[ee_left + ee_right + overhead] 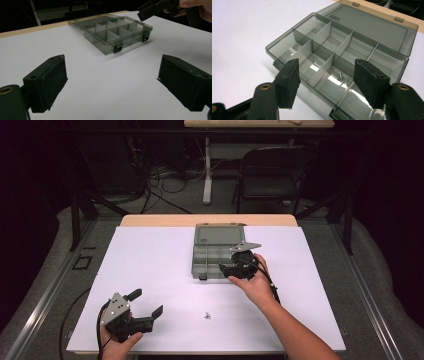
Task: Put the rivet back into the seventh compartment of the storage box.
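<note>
The grey compartment box [342, 53] is lying open at the table's [150, 270] far middle, holding one small screw [340, 75] in a near compartment. The right gripper [329, 80] is hovering above, released. Another screw [207, 315] is lying on the table near the released left gripper [142, 306].

So the surface [150, 270] is a table with a plain white sheet over nearly all of it, just a strip of light wood left bare along the far edge. Sitting on the white toward the far side is a smoky grey compartment box [207, 262] with its lid [220, 235] flipped open flat behind it. Nearer the front there's a tiny metal bit [207, 315] lying by itself, well apart from the box, probably a screw, but it's too small to tell.
</note>
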`<move>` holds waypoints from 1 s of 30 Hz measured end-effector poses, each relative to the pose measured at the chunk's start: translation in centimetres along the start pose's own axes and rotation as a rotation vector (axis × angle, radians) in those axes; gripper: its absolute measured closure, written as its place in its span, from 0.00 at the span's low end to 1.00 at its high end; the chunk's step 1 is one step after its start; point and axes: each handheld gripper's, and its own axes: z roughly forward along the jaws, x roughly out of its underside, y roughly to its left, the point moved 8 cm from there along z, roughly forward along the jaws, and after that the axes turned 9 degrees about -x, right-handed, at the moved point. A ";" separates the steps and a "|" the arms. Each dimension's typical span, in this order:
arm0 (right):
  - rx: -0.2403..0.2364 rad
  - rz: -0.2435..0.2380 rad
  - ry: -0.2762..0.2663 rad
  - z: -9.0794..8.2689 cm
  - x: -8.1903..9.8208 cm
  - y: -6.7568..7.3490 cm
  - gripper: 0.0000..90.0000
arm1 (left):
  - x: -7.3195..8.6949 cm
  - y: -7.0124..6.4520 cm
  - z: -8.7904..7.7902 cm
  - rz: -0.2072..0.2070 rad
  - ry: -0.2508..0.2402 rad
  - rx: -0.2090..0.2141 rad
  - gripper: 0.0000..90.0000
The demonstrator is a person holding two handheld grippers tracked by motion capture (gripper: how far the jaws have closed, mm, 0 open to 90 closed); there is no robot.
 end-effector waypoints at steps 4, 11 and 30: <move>-0.016 -0.017 -0.002 -0.7 0.0 0.8 0.41 | 0.0 0.0 0.0 -0.001 -0.002 -0.002 0.09; -0.038 -0.063 -0.022 -1.9 0.2 2.5 0.42 | 0.0 0.0 0.0 0.001 -0.004 0.000 0.09; -0.126 -0.110 -0.056 -3.5 2.7 7.4 0.44 | -0.1 0.0 0.0 0.000 -0.004 -0.001 0.09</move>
